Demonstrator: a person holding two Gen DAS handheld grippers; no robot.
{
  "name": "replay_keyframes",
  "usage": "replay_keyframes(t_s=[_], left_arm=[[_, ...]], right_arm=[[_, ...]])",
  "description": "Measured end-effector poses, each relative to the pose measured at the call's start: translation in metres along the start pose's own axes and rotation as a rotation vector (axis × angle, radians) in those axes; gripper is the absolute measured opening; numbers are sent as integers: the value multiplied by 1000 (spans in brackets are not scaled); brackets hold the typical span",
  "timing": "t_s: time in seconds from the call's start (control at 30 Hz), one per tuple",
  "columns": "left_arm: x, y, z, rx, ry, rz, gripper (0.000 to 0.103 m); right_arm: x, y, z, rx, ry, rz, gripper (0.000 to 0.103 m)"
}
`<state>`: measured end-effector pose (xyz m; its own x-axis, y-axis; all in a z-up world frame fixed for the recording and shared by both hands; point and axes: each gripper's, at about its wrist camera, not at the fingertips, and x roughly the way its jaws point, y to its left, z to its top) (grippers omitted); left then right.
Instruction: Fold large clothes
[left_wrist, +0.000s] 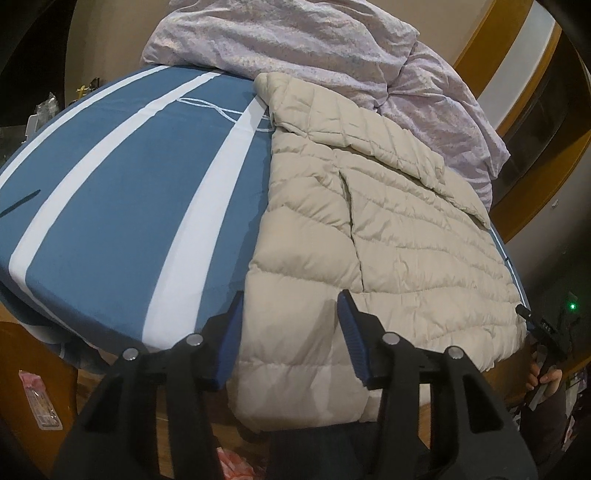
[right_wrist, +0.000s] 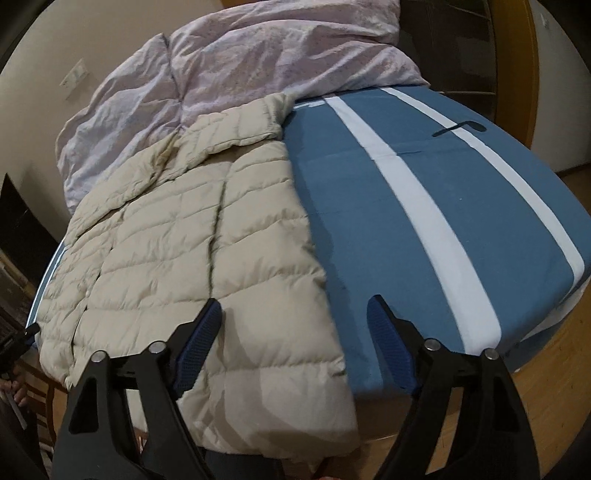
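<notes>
Fingers (left_wrist: 236, 332) of the left gripper (left_wrist: 291, 332) and right gripper (right_wrist: 295, 339) are standing apart, gripping nothing, over the beige puffer jacket (left_wrist: 369, 236), which is lying lengthwise on the striped bed (left_wrist: 122, 206), hem overhanging the near edge.

jacket (left_wrist: 388, 229) on bed sheet (left_wrist: 122, 206), hem over near edge | duvet (left_wrist: 314, 48) behind, apparently touching jacket's far end | left gripper (left_wrist: 291, 325) astride jacket's hem corner | right gripper (right_wrist: 295, 325) over opposite corner
</notes>
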<state>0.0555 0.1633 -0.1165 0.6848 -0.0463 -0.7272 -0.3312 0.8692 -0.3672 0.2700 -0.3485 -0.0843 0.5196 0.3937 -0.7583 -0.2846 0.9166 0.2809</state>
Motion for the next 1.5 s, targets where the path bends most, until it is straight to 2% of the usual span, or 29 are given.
replay_keyframes(t_s=[0.17, 0.47, 0.77, 0.83, 0.97, 1.03, 1.17, 1.5], left_arm=[[-2, -1, -7, -2, -25, -4, 46], [-5, -6, -16, 20, -52, 6, 46], [-11, -2, -23, 32, -63, 17, 41], [-11, -5, -25, 49, -70, 39, 41], [-10, -4, -25, 26, -53, 18, 18], [-9, -3, -24, 3, -43, 0, 13], [-11, -5, -21, -10, -39, -10, 6], [-35, -30, 13, 45, -130, -1, 3]], right_arm=[[-2, 10, -10, -48, -31, 28, 72], [3, 33, -22, -171, -91, -77, 70], [3, 35, -29, -202, -125, -94, 68], [2, 37, -31, -205, -129, -81, 54], [2, 38, -29, -186, -122, -43, 34], [2, 36, -27, -161, -112, -16, 24], [1, 34, -20, -118, -100, 11, 17], [-21, 42, 22, -77, -181, 53, 12]])
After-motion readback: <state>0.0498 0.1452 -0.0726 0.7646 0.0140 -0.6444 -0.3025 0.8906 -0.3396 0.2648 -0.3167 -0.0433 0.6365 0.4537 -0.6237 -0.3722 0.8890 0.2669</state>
